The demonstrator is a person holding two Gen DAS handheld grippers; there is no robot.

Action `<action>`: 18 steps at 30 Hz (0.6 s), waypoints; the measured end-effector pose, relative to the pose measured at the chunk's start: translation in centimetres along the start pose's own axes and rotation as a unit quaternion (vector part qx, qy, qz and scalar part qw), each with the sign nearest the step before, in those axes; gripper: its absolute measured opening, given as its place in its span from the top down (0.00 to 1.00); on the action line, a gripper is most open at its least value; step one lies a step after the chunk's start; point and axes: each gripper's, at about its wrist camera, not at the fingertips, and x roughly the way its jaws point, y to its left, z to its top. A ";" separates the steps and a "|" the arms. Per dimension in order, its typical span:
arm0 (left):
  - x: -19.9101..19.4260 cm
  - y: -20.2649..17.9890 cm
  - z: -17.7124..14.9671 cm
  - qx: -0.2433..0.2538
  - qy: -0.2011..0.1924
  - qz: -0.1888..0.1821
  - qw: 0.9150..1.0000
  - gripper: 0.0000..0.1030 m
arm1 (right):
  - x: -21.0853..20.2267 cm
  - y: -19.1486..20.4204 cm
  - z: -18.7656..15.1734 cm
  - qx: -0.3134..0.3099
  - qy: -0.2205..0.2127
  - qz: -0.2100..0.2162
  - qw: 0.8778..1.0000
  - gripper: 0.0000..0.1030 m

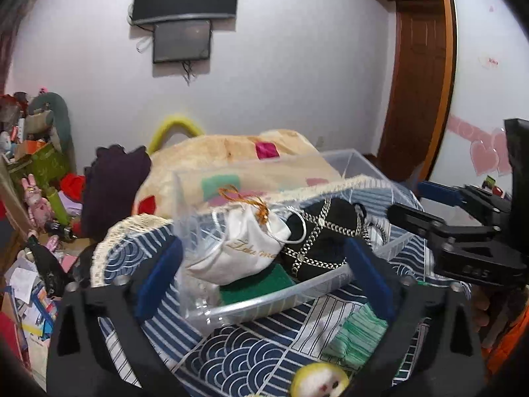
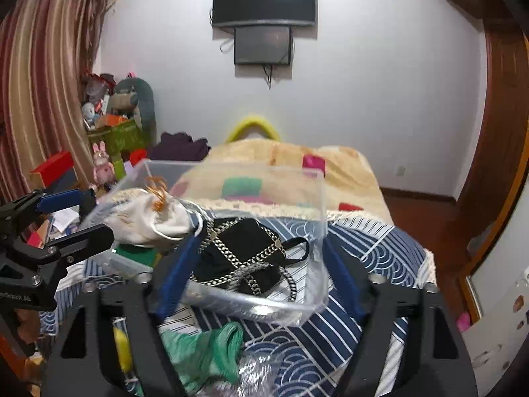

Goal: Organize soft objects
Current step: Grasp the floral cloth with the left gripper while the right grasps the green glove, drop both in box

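**Bin partly filled, loose soft items still on the bed**

Seen from the left gripper (image 1: 261, 284), whose blue-padded fingers stand wide apart and hold nothing, the clear plastic bin (image 1: 264, 301) sits straight ahead between the fingers, resting on the blue wave-patterned cloth (image 1: 251, 347) that covers the bed. Inside the bin, toward this gripper's left finger, lies a white drawstring pouch (image 1: 241, 248) with a gold cord, on top of a green sponge-like pad (image 1: 254, 286). To the right of the pouch, nearer the right finger, sits a black chain-trimmed cap (image 1: 324, 231).

Closer than the bin, below the right finger, a bundle of green thread (image 1: 357, 337) lies on the cloth, and a yellow-and-white plush piece (image 1: 319, 382) peeks in at the bottom edge, partly cut off.

The right gripper (image 2: 254, 278) is likewise spread wide and empty, its fingers flanking the near corner of the bin. Below it, nearer than the bin, lie the green thread, something yellow that I cannot identify, and a crinkled silvery mesh item (image 2: 261, 374).

By my reading the task is roughly midway: three soft things are already binned, while the thread, the plush and the mesh item remain outside. The thread, lying nearest both grippers, looks the likeliest next pick.
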 end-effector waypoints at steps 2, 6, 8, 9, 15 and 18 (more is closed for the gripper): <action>-1.5 0.1 -0.2 0.001 -0.016 0.008 1.000 0.00 | -1.2 0.1 -0.2 -0.004 -0.011 0.003 1.000 0.19; -2.9 0.1 -1.2 0.003 -0.013 0.012 1.000 0.00 | -2.2 0.3 -1.1 -0.001 -0.005 0.023 1.000 0.19; -3.0 0.0 -2.4 0.006 0.005 0.012 1.000 0.00 | -2.1 0.7 -1.9 -0.002 0.006 0.029 1.000 0.19; -3.0 -0.1 -3.0 0.012 0.014 0.012 1.000 0.00 | -1.9 0.8 -2.4 -0.002 0.014 0.032 0.999 0.19; -2.8 -0.1 -8.0 0.035 0.070 0.035 0.996 0.00 | -0.2 2.4 -5.6 -0.010 0.058 0.047 0.997 0.19; -2.9 1.1 -10.1 0.022 0.087 0.050 0.995 0.00 | 0.6 3.0 -6.4 -0.013 0.074 0.056 0.996 0.20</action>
